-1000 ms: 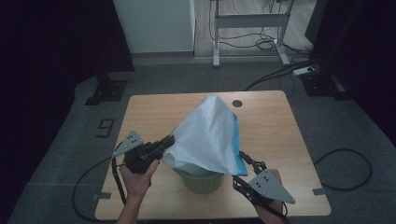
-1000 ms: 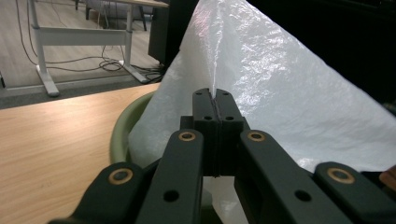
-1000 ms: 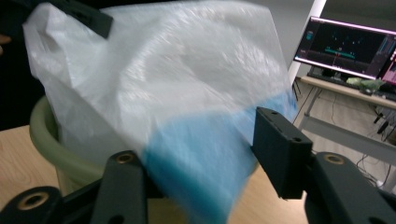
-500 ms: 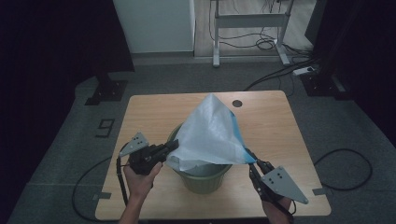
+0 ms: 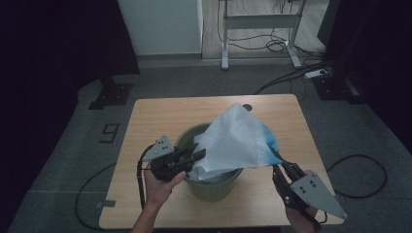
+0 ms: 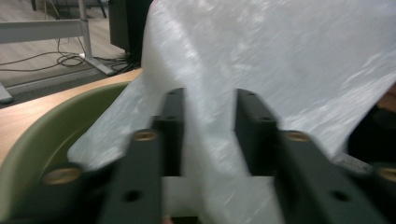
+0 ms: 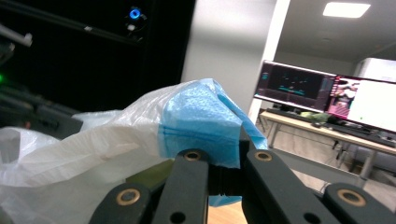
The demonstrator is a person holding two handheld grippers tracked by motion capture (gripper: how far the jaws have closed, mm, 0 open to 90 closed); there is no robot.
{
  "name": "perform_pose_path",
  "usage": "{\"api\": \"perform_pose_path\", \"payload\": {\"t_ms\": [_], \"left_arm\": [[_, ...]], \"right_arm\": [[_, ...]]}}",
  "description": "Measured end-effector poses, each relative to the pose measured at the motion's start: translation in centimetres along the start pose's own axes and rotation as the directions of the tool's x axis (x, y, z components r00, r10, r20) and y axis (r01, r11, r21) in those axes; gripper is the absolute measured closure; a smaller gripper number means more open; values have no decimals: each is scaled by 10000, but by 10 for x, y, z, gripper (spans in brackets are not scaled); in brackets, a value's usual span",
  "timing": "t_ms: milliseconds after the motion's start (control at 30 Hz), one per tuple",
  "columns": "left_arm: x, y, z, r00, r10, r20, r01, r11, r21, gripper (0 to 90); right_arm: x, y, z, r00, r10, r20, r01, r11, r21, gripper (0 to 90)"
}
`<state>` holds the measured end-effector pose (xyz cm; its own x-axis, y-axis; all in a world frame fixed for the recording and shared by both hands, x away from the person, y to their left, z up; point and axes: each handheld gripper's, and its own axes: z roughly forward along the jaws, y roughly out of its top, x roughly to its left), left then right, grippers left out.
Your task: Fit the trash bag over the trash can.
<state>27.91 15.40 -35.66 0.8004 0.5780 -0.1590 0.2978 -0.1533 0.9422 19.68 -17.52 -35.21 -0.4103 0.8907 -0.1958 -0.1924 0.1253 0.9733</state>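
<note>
Crinkly translucent white plastic bag with blue edge (image 5: 238, 141) over round green plastic bin (image 5: 210, 187), left gripper (image 5: 197, 156) jaws apart around the film, right gripper (image 5: 279, 167) clamped on the blue edge, "9" floor marking (image 5: 110, 132) far left

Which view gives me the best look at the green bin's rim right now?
The high view: the green bin stands on the table, its rim showing at left and front, the white bag covering the rest. The left gripper view catches one curved stretch of rim; the right gripper view barely a sliver.
</note>
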Motion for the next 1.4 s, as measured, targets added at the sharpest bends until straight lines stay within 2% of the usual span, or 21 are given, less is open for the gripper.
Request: {"api": "perform_pose_path", "payload": {"t_ms": [67, 167, 233, 367, 467, 533, 700, 800, 967, 1200, 1333, 1400], "left_arm": [[1, 2, -8, 9999, 50, -141, -51, 9999, -94, 519], [3, 6, -23, 9997, -16, -233, 9, 9996, -295, 439], [4, 8, -31, 9991, -4, -436, -17, 9988, -492, 409], [3, 12, -39, 9984, -20, -563, -15, 9980, -627, 367], [-1, 14, -34, 9990, 131, -428, -151, 9988, -463, 367], [-5, 16, -26, 9991, 287, -310, -293, 9994, -190, 362], [-11, 20, -8, 9988, 363, 326, -371, 9990, 267, 282], [-12, 21, -4, 9984, 306, 482, -319, 9991, 270, 259], [-10, 17, -3, 9985, 189, 508, -207, 9992, 348, 237], [-8, 11, -3, 9958, 122, 906, -157, 9992, 378, 221], [-10, 9, -1, 9942, 203, 1052, -246, 9989, 401, 234], [-11, 9, 0, 9933, 260, 1124, -307, 9987, 397, 275]], "right_arm": [[4, -2, 5, 9998, -61, -171, 62, 10000, 70, 884], [9, -2, 12, 9994, -106, -338, 111, 9998, 147, 884], [10, -2, 15, 9992, -125, -374, 131, 9998, 176, 885], [10, -2, 17, 9995, -138, -291, 145, 9996, 232, 884], [10, -1, 17, 9995, -194, -267, 200, 9995, 232, 885], [11, 1, 16, 9992, -250, -298, 256, 9995, 189, 885], [19, 3, 18, 9974, -395, -596, 404, 9991, 141, 885], [27, 1, 22, 9944, -538, -907, 560, 9982, 223, 885], [41, -6, 28, 9886, -597, -1384, 650, 9973, 340, 885], [56, -10, 34, 9784, -592, -1982, 693, 9966, 447, 884], [60, -13, 37, 9742, -547, -2188, 679, 9963, 530, 885], [61, -14, 39, 9725, -431, -2288, 579, 9966, 584, 885]]}}
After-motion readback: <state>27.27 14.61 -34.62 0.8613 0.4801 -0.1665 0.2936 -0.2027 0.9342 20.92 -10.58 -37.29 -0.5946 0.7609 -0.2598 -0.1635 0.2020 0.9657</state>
